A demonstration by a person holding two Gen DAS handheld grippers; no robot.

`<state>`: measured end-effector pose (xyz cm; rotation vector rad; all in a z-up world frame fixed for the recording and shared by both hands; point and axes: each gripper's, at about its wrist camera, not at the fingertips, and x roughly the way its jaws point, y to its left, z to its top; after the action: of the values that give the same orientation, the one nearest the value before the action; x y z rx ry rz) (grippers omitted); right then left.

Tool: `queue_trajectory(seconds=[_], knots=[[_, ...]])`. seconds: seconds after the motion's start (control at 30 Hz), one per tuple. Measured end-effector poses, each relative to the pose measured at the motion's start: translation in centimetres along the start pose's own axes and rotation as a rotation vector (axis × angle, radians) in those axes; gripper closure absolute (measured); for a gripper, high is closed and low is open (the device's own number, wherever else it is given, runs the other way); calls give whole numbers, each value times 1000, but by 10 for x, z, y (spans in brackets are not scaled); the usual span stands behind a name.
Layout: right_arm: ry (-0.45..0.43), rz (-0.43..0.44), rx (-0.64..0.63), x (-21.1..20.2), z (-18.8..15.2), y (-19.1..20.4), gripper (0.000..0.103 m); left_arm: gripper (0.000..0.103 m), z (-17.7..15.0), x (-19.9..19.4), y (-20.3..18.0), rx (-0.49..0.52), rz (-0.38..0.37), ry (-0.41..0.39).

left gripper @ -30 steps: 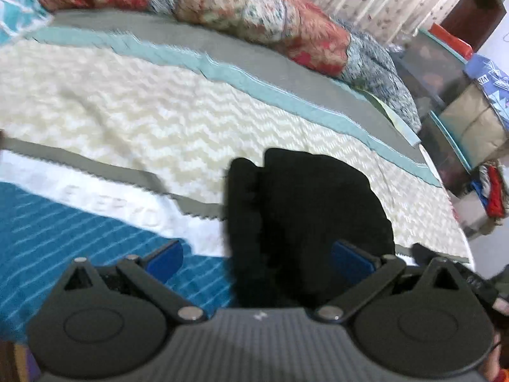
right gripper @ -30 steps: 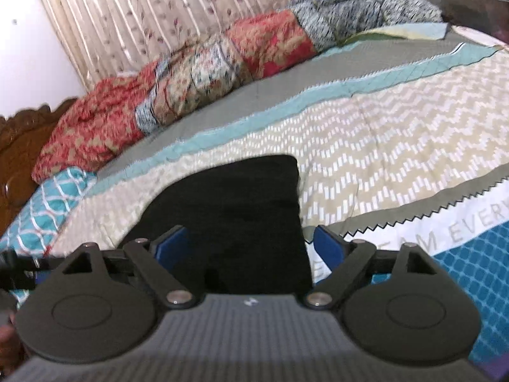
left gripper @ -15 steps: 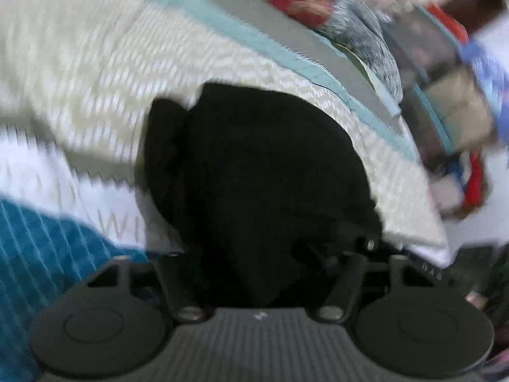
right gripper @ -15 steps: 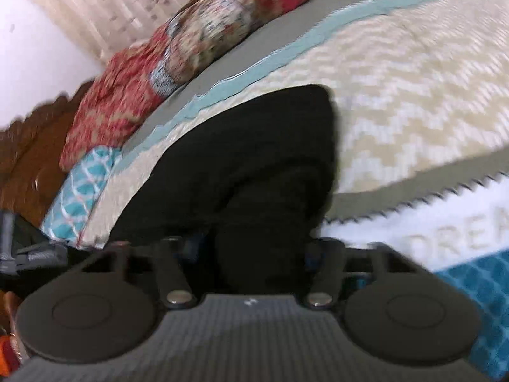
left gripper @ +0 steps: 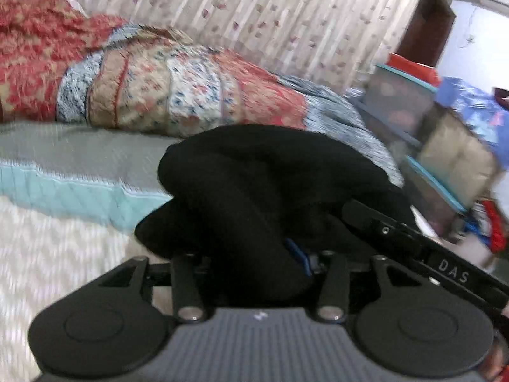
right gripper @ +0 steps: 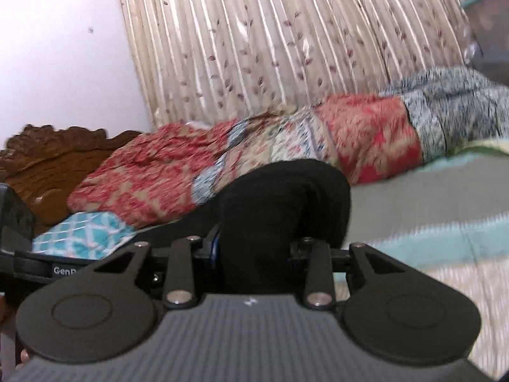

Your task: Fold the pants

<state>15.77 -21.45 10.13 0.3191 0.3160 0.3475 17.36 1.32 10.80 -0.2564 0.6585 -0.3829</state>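
Note:
The black pants (left gripper: 264,184) are folded into a thick bundle and held up above the bed. My left gripper (left gripper: 254,254) is shut on the near edge of the bundle; a blue pad (left gripper: 299,253) peeks out beside the cloth. My right gripper (right gripper: 254,248) is shut on the same pants (right gripper: 286,197) from the other side. The right gripper's body (left gripper: 413,238) shows at the right of the left wrist view, and the left gripper's body (right gripper: 19,245) at the left of the right wrist view. The fingertips are buried in the cloth.
Below lies the bed cover with grey, teal and cream zigzag bands (left gripper: 63,184). A red patchwork quilt (left gripper: 159,89) is rolled along the back before a patterned curtain (right gripper: 286,47). Storage boxes (left gripper: 429,121) stand at the right, a carved wooden headboard (right gripper: 47,156) at the left.
Both grippers closed on the pants and lifted the bundle off the bed; the views tilted up from the bed cover toward the quilt and curtain.

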Motion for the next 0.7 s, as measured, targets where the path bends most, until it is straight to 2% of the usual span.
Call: queue_trajectory(seconds=[0.07, 0.1, 0.13, 0.17, 0.2, 0.23, 0.27, 0.3, 0.33, 0.4, 0.53, 0.7], knots=[[20, -60, -15, 33, -7, -14, 62, 45, -5, 39, 7, 18, 90, 33], [55, -96, -22, 52, -15, -22, 58, 44, -12, 62, 11, 32, 164, 87], [117, -150, -26, 71, -24, -30, 55, 47, -20, 82, 15, 44, 226, 151], [212, -224, -30, 90, -36, -37, 55, 41, -28, 97, 16, 60, 286, 200], [305, -298, -31, 102, -47, -42, 52, 37, -34, 98, 14, 74, 313, 169], [347, -345, -31, 104, -53, -44, 52, 32, -37, 91, 9, 78, 311, 125], [333, -365, -30, 96, -59, -45, 47, 28, -39, 85, 5, 80, 304, 114], [297, -350, -26, 83, -61, -45, 35, 26, -42, 80, 0, 90, 296, 113], [272, -335, -20, 70, -62, -45, 30, 25, -45, 75, -6, 113, 310, 115], [254, -340, 1, 46, -63, -43, 28, 24, -50, 67, -17, 156, 354, 110], [247, -337, 42, 13, -67, -28, 27, 22, -58, 47, -28, 223, 372, 142], [256, -345, 78, -3, -73, 0, 25, 16, -73, 7, -37, 198, 382, 145]])
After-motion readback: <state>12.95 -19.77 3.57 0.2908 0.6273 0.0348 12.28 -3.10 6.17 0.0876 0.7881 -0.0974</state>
